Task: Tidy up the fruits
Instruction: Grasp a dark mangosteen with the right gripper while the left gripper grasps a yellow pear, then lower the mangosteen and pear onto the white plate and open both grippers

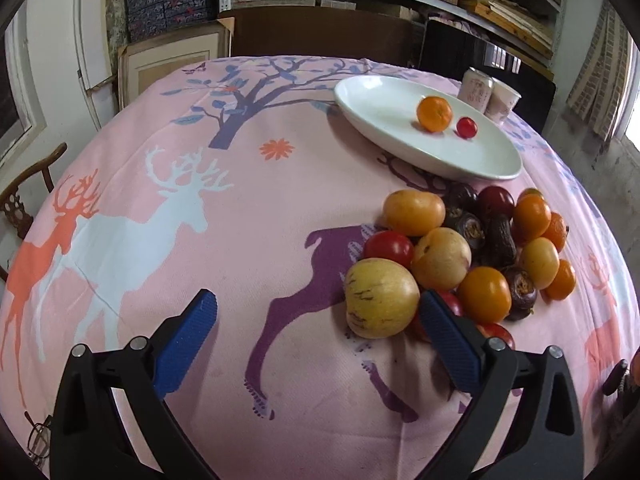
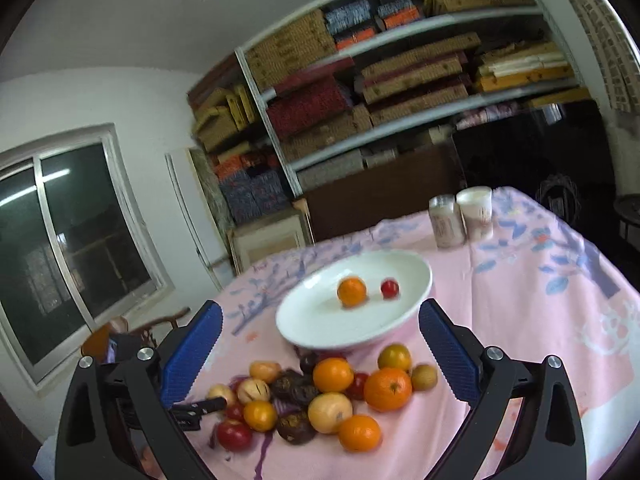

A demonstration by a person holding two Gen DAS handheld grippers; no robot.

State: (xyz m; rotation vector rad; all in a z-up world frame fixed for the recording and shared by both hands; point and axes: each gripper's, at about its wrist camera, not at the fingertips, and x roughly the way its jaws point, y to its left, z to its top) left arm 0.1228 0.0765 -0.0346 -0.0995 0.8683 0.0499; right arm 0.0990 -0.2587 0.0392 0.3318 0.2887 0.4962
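Note:
A pile of fruit (image 1: 472, 256) lies on the pink tablecloth: yellow, orange, red and dark purple pieces. It also shows in the right wrist view (image 2: 320, 400). A white plate (image 1: 380, 100) behind it holds an orange (image 1: 434, 113) and a small red fruit (image 1: 466, 127); the plate (image 2: 320, 320) shows from the right wrist too. My left gripper (image 1: 318, 340) is open and empty, low over the cloth, its right finger beside a large yellow speckled fruit (image 1: 380, 300). My right gripper (image 2: 320, 356) is open and empty, raised above the pile.
A can (image 1: 476, 88) and a paper cup (image 1: 504, 98) stand behind the plate. Glasses (image 1: 38, 438) lie at the table's near left edge. A wooden chair (image 1: 24, 200) stands left of the table. Shelves of boxes (image 2: 400, 80) fill the back wall.

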